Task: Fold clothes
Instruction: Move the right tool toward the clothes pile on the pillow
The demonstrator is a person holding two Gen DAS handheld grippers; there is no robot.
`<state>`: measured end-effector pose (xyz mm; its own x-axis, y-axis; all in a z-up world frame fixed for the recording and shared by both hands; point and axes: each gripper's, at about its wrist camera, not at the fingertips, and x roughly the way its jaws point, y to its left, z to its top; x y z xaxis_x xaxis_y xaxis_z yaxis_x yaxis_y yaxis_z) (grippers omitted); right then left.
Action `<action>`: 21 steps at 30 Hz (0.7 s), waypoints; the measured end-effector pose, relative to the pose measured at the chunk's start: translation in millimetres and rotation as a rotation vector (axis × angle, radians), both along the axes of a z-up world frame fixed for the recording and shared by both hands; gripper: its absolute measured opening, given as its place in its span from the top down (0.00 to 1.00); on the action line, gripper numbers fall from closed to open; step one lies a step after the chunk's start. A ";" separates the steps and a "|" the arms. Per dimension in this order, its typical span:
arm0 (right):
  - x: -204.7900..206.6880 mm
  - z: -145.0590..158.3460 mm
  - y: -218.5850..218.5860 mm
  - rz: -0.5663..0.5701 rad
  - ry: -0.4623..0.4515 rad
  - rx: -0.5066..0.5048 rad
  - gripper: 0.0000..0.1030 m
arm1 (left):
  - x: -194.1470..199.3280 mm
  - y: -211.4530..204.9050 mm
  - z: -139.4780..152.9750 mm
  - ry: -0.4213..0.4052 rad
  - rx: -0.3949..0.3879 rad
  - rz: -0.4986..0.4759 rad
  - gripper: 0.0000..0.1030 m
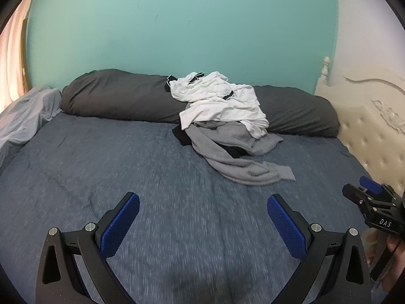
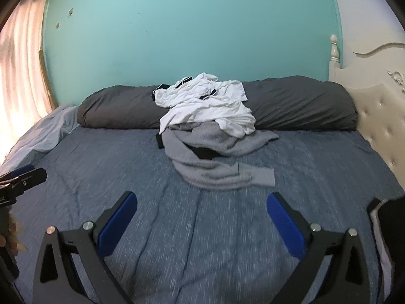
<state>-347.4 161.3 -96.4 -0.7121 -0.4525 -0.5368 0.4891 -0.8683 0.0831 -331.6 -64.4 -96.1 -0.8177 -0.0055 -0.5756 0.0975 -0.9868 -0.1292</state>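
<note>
I have both claws hovering over the blue bedspread [image 1: 101, 157], side by side, with nothing between their fingers. My left gripper [image 1: 203, 224] is released, its blue pads spread wide apart above bare fabric. My right gripper [image 2: 202, 221] is just as wide open, also over bare bedspread. In the left wrist view I can see the right gripper off to the far right edge, and in the right wrist view the left gripper shows at the far left edge, so the two sit near each other at about the same level.

The clothes lie straight ahead of both claws, well beyond the fingertips, in one loose heap. A gray garment [image 1: 235, 157] is the nearest piece, sprawled on the bedspread with a sleeve cuff reaching toward the right side of my left claw. From the right claw it sits dead ahead, the cuff pointing toward its right finger. Something black [image 2: 206, 153] peeks out from the folds of the gray one. A white garment with black trim [image 1: 222, 103] is piled on top and farther back, draped partly over a long dark gray pillow [image 1: 119, 96] that runs across the far side of the bed against the teal wall [image 1: 177, 25]. A cream headboard [image 2: 379, 116] stands off to the right of both claws.
</note>
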 end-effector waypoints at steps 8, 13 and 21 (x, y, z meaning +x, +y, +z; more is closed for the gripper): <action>-65.5 6.3 -43.1 0.036 -0.034 0.007 0.00 | -67.9 -25.7 5.3 -0.044 0.029 0.010 0.00; -109.5 9.2 -68.9 0.033 -0.069 0.008 0.00 | -110.2 -40.3 7.3 -0.083 0.045 0.018 0.00; -182.4 10.6 -106.4 0.016 -0.103 -0.001 0.00 | -170.9 -69.4 1.5 -0.119 0.082 0.045 0.00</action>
